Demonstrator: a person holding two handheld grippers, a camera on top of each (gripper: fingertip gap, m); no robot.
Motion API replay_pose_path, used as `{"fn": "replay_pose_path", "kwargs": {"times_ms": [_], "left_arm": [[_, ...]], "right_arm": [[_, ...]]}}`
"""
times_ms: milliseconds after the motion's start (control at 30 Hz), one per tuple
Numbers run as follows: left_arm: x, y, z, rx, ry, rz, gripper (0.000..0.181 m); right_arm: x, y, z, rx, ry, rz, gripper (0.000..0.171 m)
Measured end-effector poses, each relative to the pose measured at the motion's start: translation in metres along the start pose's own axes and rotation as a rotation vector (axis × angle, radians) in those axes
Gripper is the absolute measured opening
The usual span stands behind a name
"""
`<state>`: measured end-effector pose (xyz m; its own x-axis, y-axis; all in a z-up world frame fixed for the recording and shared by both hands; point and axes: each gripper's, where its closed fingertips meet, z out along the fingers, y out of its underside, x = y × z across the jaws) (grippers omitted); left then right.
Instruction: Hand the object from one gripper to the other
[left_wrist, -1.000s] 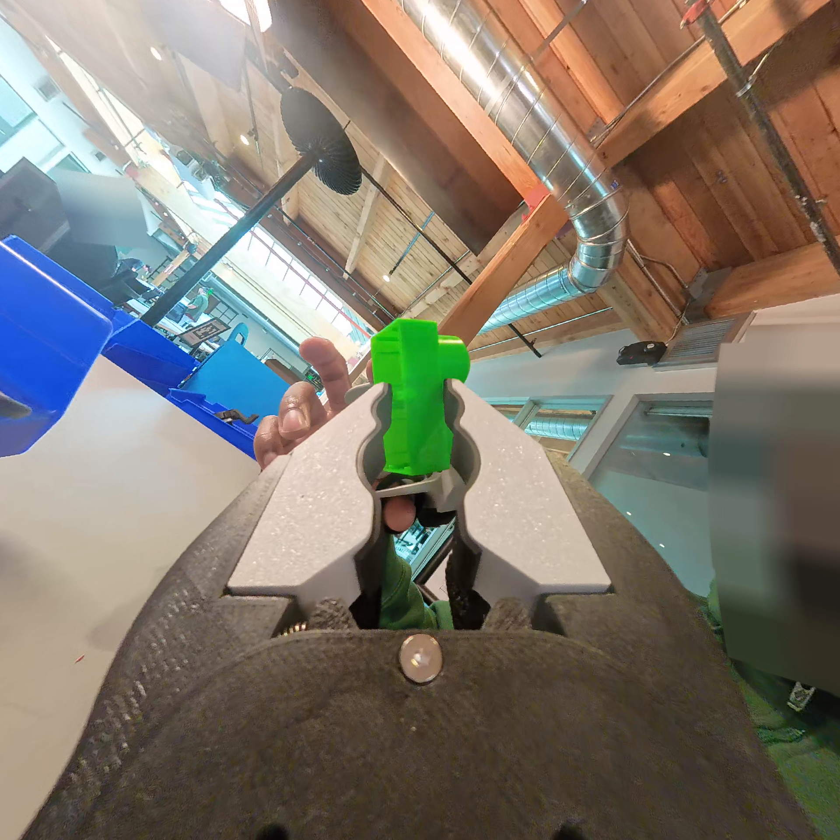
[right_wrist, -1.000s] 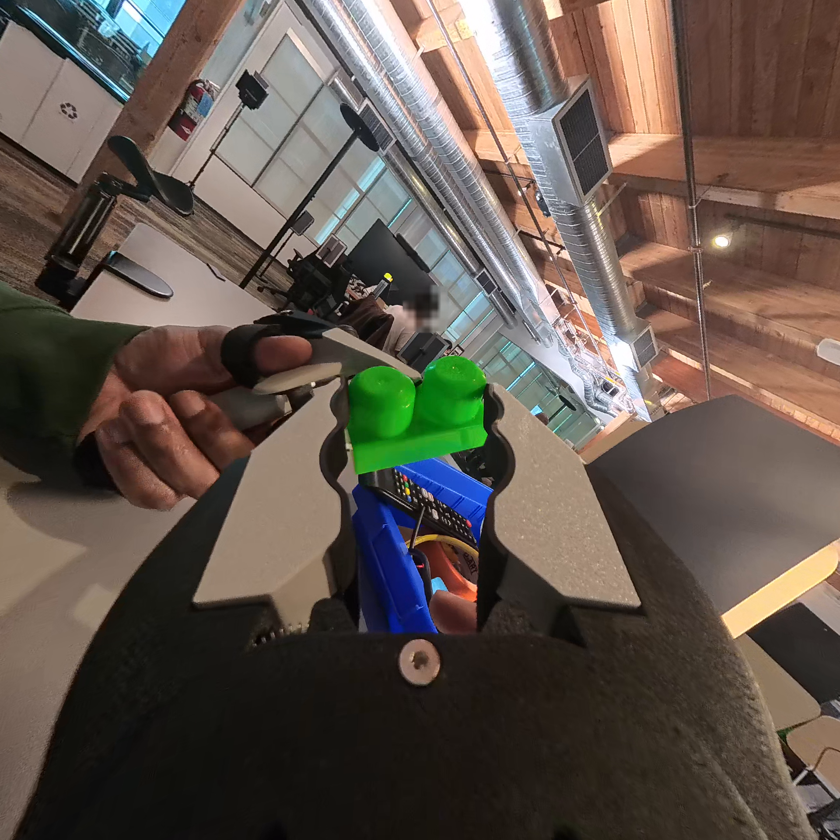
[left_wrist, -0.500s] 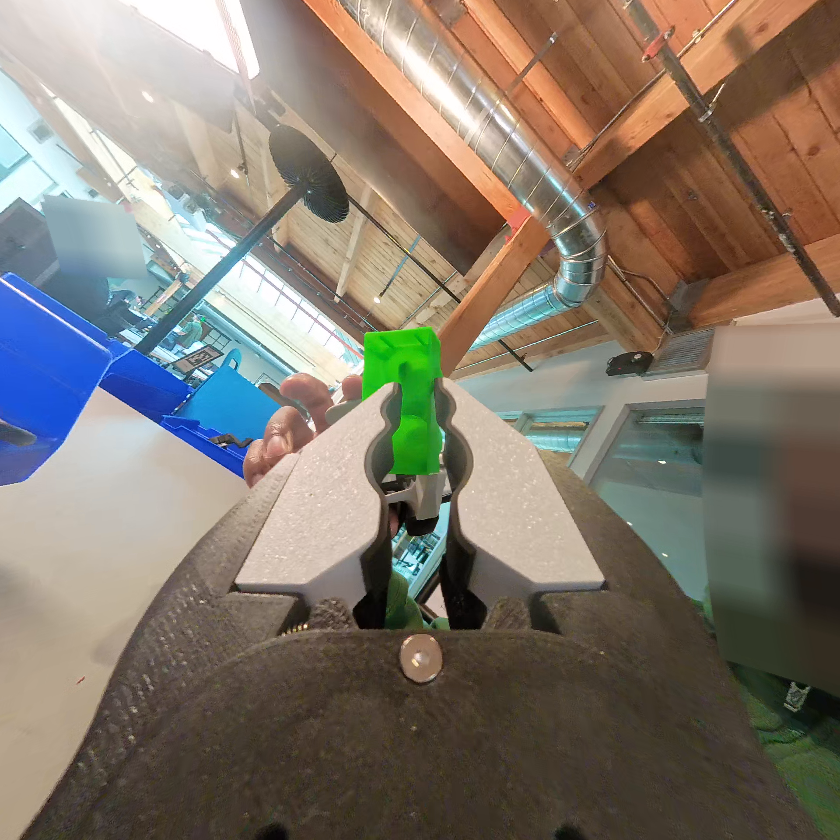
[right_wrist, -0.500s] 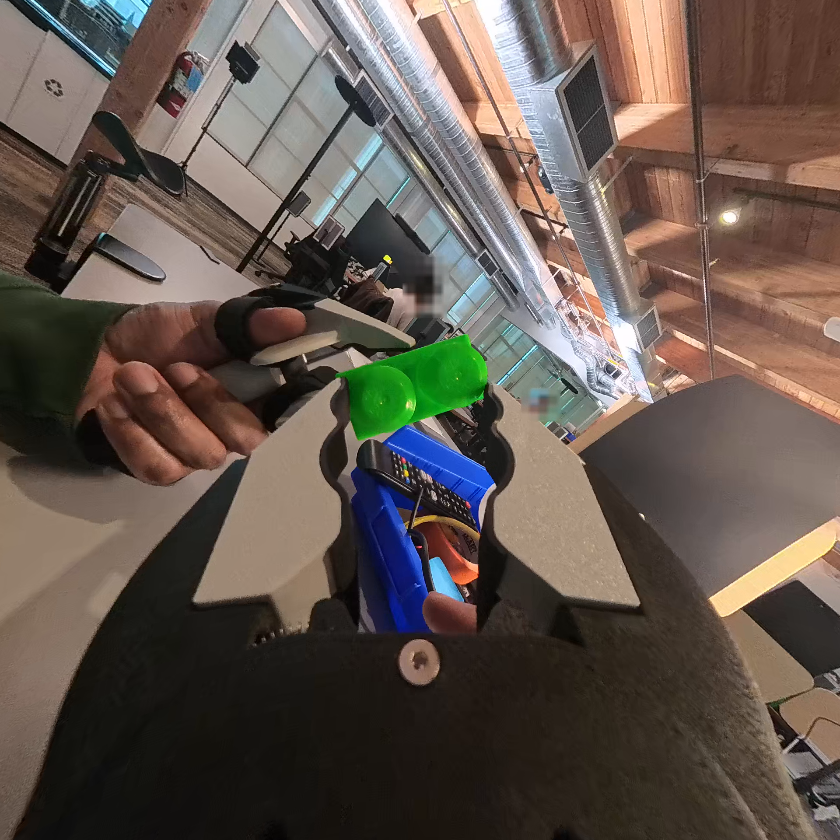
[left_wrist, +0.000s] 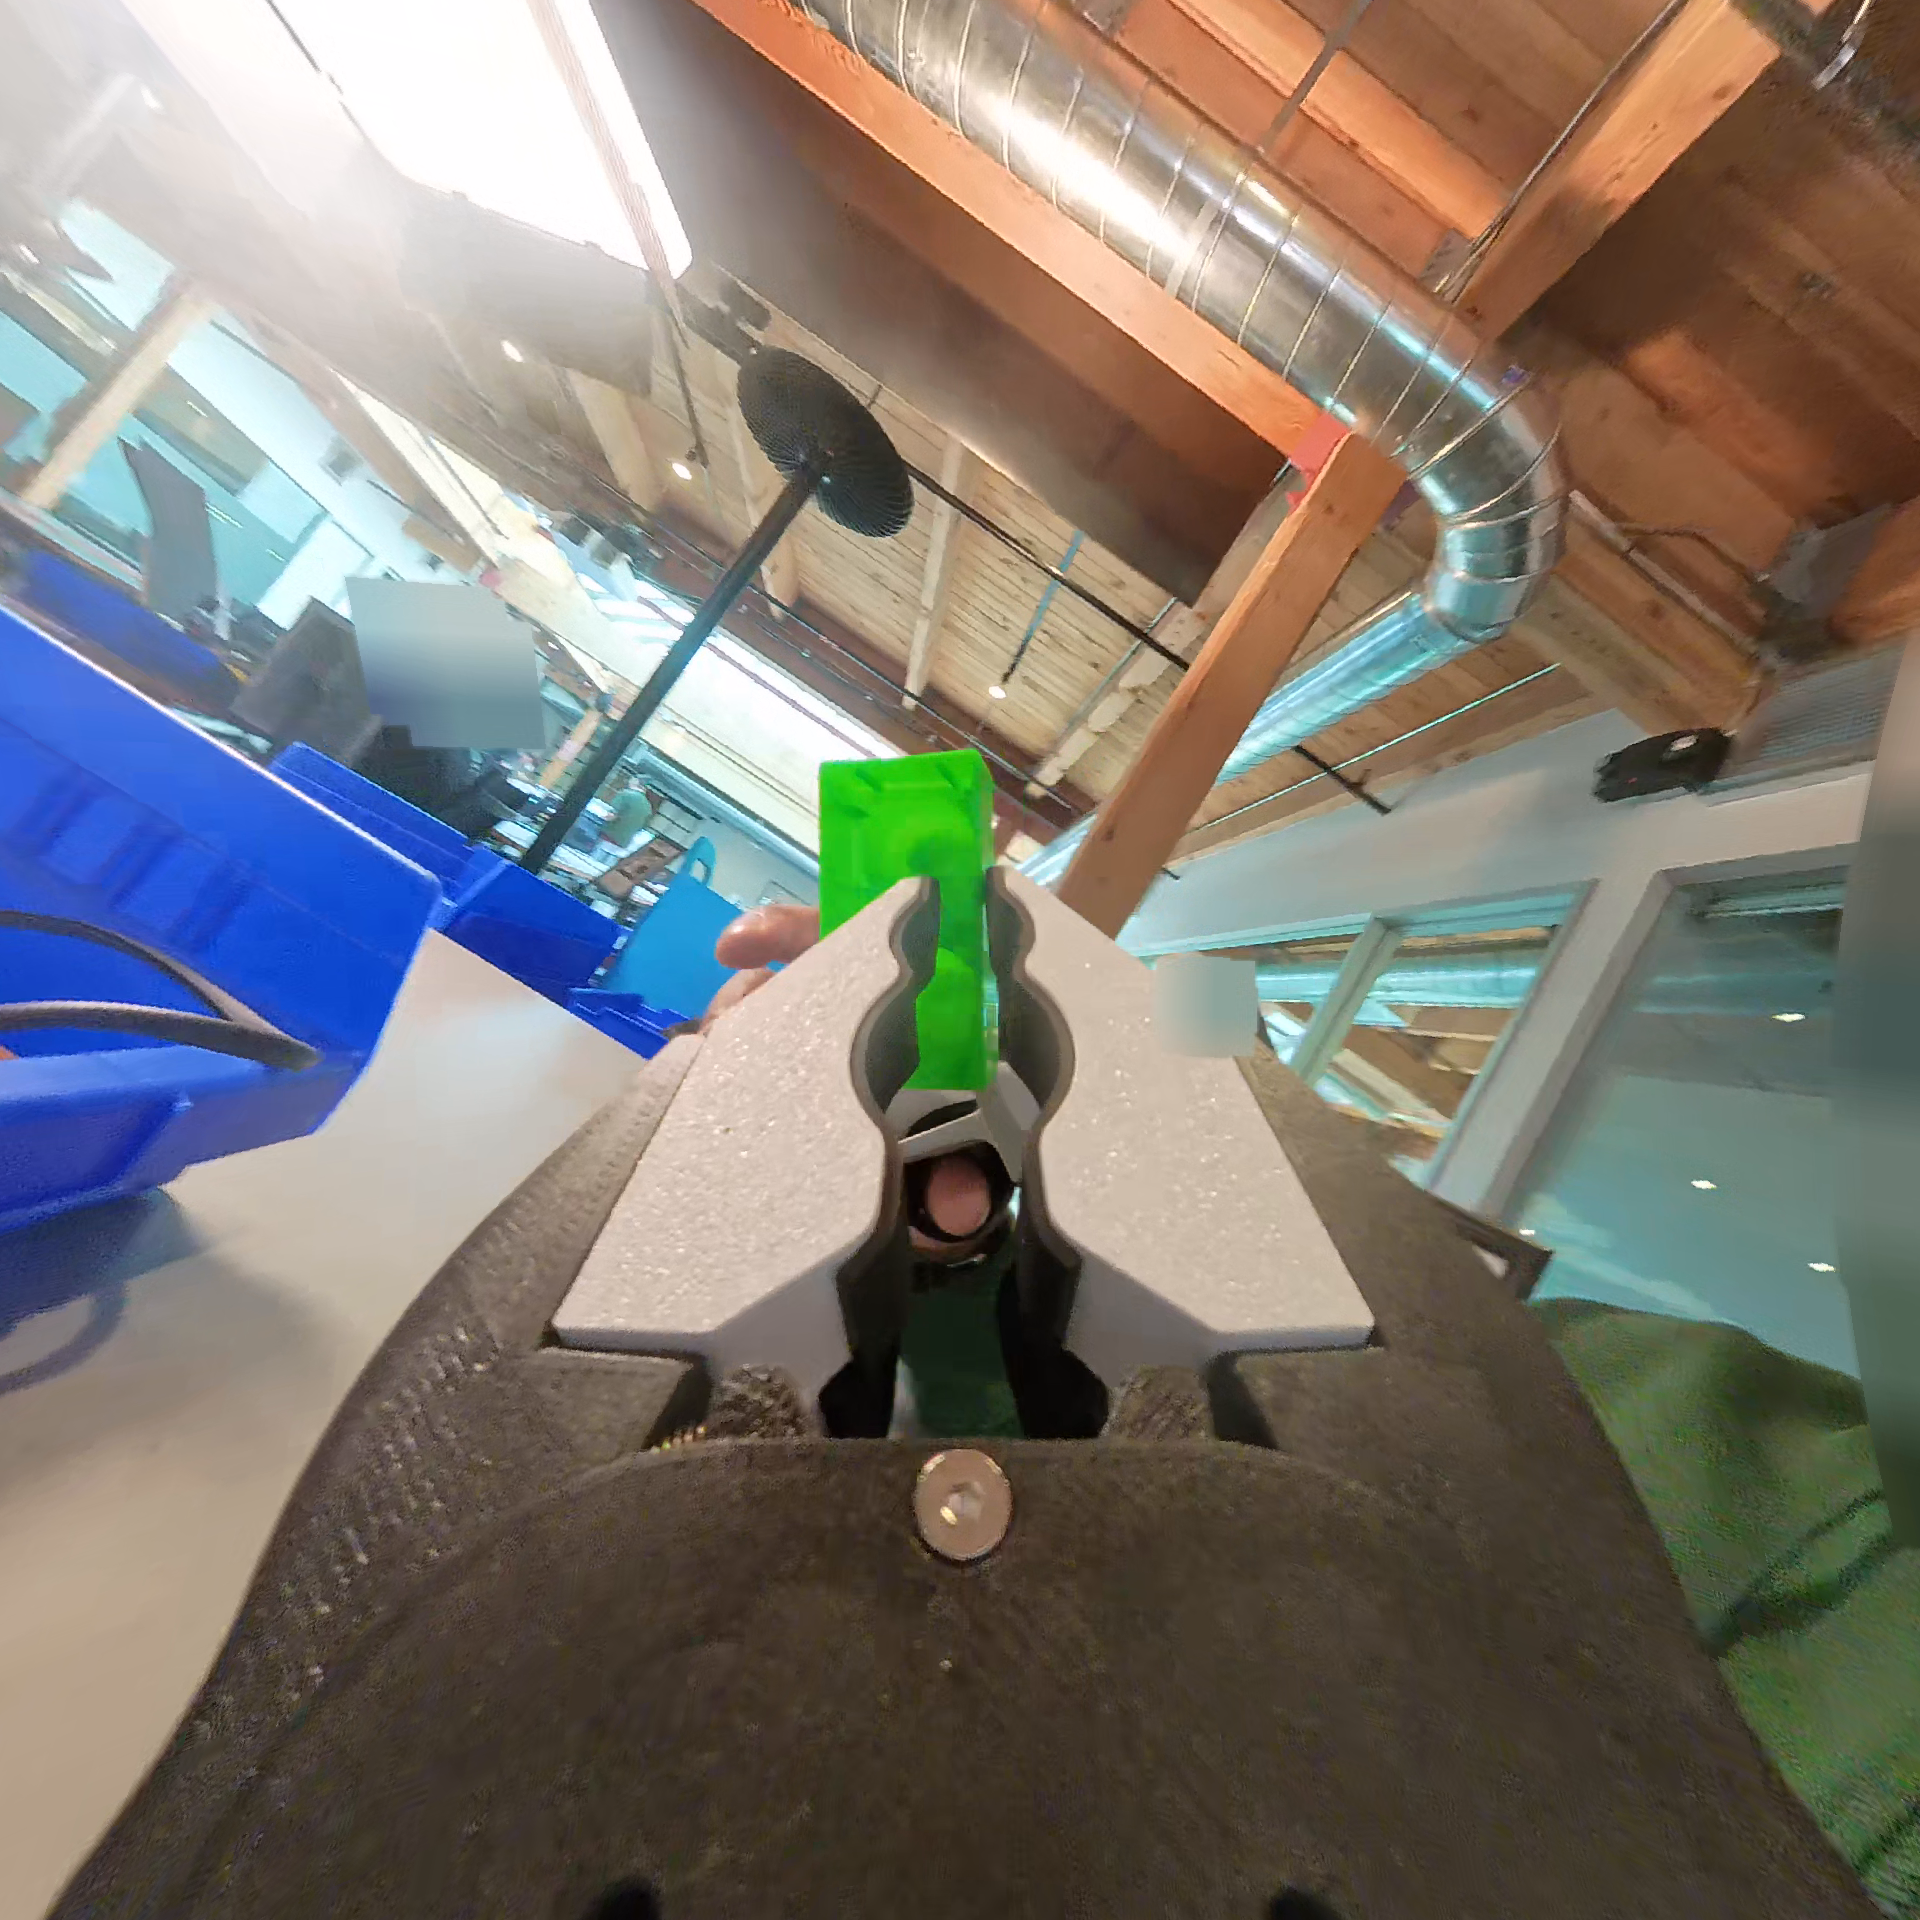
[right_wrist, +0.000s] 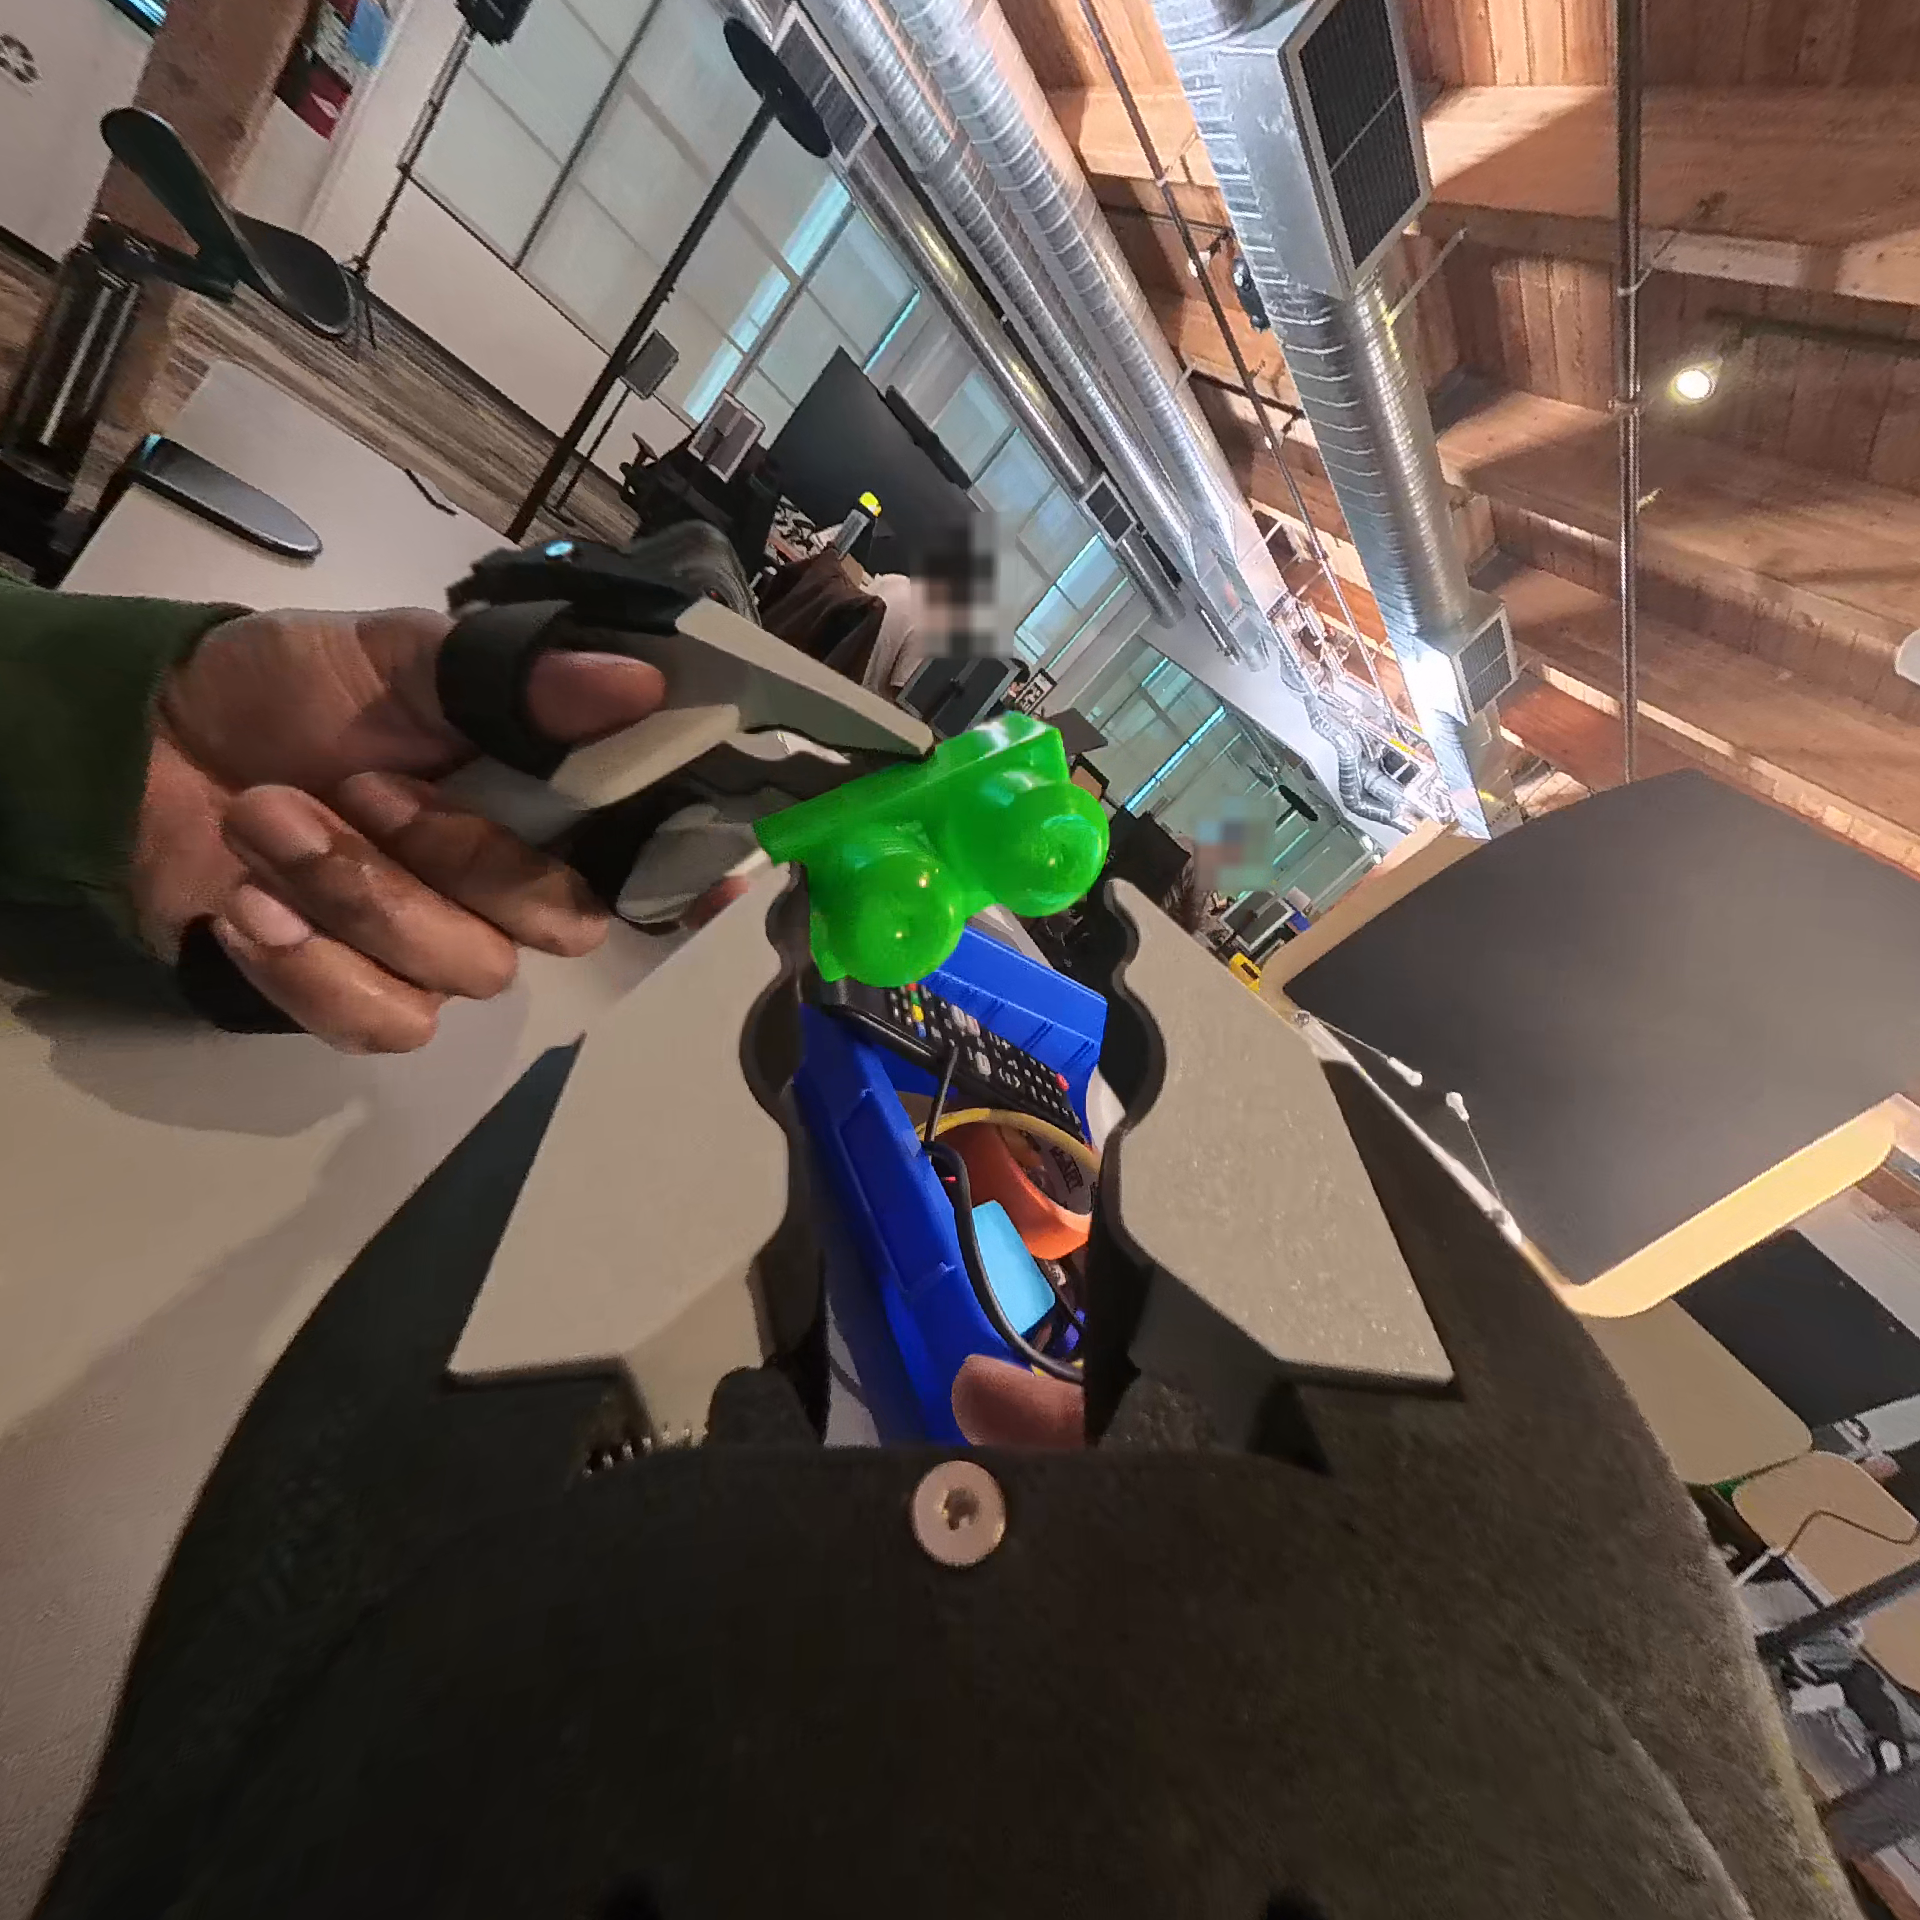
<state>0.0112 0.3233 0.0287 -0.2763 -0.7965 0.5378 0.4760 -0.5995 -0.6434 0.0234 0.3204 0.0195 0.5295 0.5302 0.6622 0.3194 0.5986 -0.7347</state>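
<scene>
A bright green two-stud brick (left_wrist: 914, 862) is clamped upright between the grey fingers of my left gripper (left_wrist: 961, 883), which is shut on it. In the right wrist view the same brick (right_wrist: 935, 842) hangs tilted, studs towards the camera, just beyond the tips of my right gripper (right_wrist: 948, 894). That gripper's jaws stand open and do not hold the brick. The left gripper (right_wrist: 831, 810) comes in there from the left, held by a hand (right_wrist: 343, 810) in a dark green sleeve.
Blue plastic bins (left_wrist: 187, 935) stand on a pale grey table (left_wrist: 208, 1455) at the left. Below the right gripper, a blue bin (right_wrist: 883, 1195) holds a remote control, an orange tape roll and cables. A black tabletop (right_wrist: 1610, 1018) lies to the right. Only a small space, under 4 cm, lies between the two pairs of fingers.
My left gripper has closed tighter on the brick. The brick has tilted and moved up out from between my right gripper's fingers, which stay apart.
</scene>
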Motion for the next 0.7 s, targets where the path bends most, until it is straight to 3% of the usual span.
{"fn": "replay_pose_path", "kwargs": {"times_ms": [333, 700], "left_arm": [[0.002, -0.008, -0.003, 0.033, -0.034, 0.122, 0.001], [-0.018, -0.006, -0.006, 0.01, -0.182, 0.177, 0.001]], "right_arm": [[-0.018, 0.021, 0.008, -0.115, -0.089, 0.071, 0.057], [-0.017, 0.032, 0.011, -0.179, -0.081, 0.151, 0.064]]}}
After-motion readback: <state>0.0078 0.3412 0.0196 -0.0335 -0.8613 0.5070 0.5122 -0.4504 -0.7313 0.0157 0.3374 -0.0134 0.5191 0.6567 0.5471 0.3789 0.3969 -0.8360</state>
